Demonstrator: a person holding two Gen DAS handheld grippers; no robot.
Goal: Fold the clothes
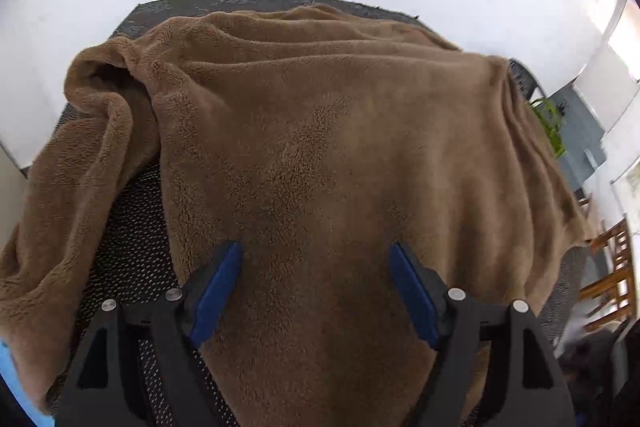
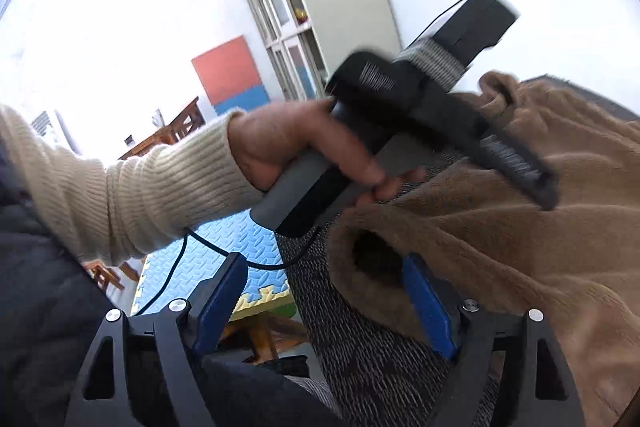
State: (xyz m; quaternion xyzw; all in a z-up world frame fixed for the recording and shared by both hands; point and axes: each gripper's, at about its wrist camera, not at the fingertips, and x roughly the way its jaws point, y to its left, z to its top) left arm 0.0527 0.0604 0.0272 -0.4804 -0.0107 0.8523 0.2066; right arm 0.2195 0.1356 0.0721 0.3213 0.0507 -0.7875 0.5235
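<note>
A brown fleece garment (image 1: 320,131) lies spread over a dark speckled table mat (image 1: 136,227), with a bunched sleeve trailing off at the left. My left gripper (image 1: 318,267) is open just above the garment's near part, its blue pads wide apart and gripping nothing. In the right wrist view the garment (image 2: 520,247) fills the right side, a dark sleeve opening facing me. My right gripper (image 2: 324,261) is open, its right finger beside that rolled edge, nothing clamped. A hand (image 2: 288,143) in a cream sleeve holds the other gripper's handle (image 2: 320,187) over the cloth.
The mat's left edge (image 2: 304,287) drops off to a blue foam floor mat (image 2: 224,247). A black cable (image 2: 176,267) hangs there. A glass-door cabinet (image 2: 280,7) and wooden furniture (image 2: 176,131) stand behind. A plant (image 1: 554,123) and wooden chairs (image 1: 612,275) are at the right.
</note>
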